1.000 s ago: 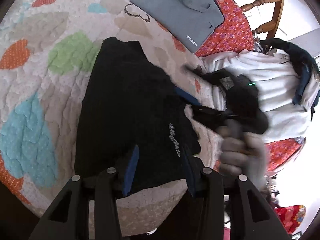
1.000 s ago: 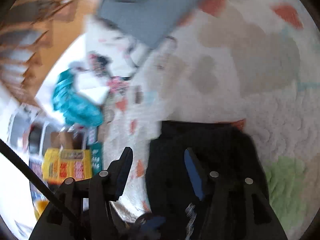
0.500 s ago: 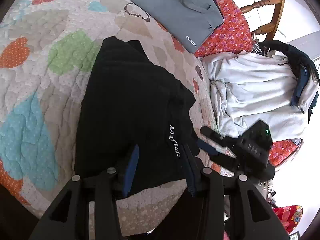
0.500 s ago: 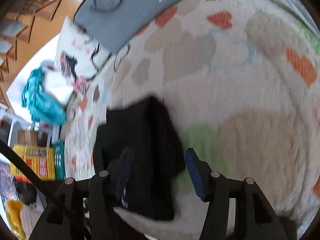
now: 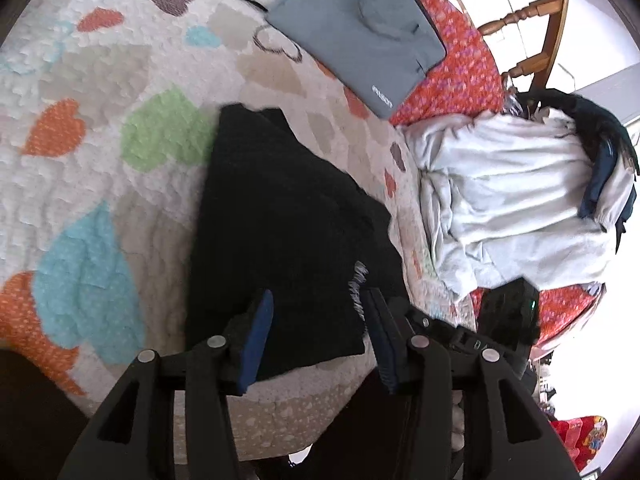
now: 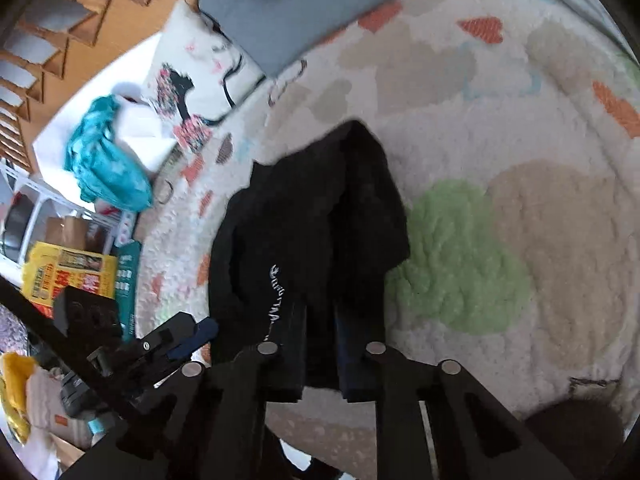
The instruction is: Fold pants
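Observation:
Black pants [image 5: 288, 220] with white lettering lie folded on a heart-patterned quilt [image 5: 100, 80]. My left gripper [image 5: 318, 320] hovers over their near edge. Its blue pads [image 5: 260, 328] stand apart and its jaws are opening, with the fabric lying loose between and below them. In the right wrist view the pants [image 6: 312, 220] run away from my right gripper [image 6: 322, 344], which is shut on a strip of their near edge. The right gripper's black body [image 5: 508, 320] shows at the left view's lower right. The left gripper's blue pad [image 6: 196, 336] shows beside the pants in the right view.
A grey laptop sleeve [image 5: 360, 28] lies at the far side of the quilt. A pile of white clothes [image 5: 512, 208] sits to the right, before a wooden chair [image 5: 532, 12]. A patterned pillow [image 6: 192, 92], teal cloth [image 6: 104, 160] and yellow box [image 6: 68, 272] lie beyond the bed's edge.
My right gripper swung from the far side of the pants to their near edge and closed on the fabric. My left gripper's pads stand slightly wider and sit a little higher.

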Demonstrator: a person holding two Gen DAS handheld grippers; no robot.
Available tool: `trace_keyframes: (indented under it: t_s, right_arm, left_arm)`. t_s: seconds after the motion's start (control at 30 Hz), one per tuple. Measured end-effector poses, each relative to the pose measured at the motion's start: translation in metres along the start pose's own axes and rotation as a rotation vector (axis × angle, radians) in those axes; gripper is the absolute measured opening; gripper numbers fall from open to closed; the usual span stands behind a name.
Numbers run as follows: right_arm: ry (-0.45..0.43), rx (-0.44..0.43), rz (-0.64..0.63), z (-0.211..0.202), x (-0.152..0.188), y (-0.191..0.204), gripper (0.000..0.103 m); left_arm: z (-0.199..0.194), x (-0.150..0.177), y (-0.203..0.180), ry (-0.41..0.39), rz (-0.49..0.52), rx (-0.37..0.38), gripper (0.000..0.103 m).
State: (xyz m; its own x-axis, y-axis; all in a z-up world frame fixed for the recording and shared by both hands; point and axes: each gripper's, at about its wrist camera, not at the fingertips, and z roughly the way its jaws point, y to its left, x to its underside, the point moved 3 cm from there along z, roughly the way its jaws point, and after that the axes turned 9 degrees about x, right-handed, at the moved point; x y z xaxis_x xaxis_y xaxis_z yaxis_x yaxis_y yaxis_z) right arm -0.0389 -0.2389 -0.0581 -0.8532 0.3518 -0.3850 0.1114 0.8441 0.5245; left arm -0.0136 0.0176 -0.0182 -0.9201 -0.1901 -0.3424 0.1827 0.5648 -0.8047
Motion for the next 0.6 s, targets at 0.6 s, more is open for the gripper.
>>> trace_keyframes:
  t_s: [0.6]
  right_arm:
    - [-0.048, 0.009, -0.122, -0.022, -0.039, 0.057, 0.041]
  left_arm:
    - [0.015, 0.012, 0.016, -0.008, 0.016, -0.046, 0.046]
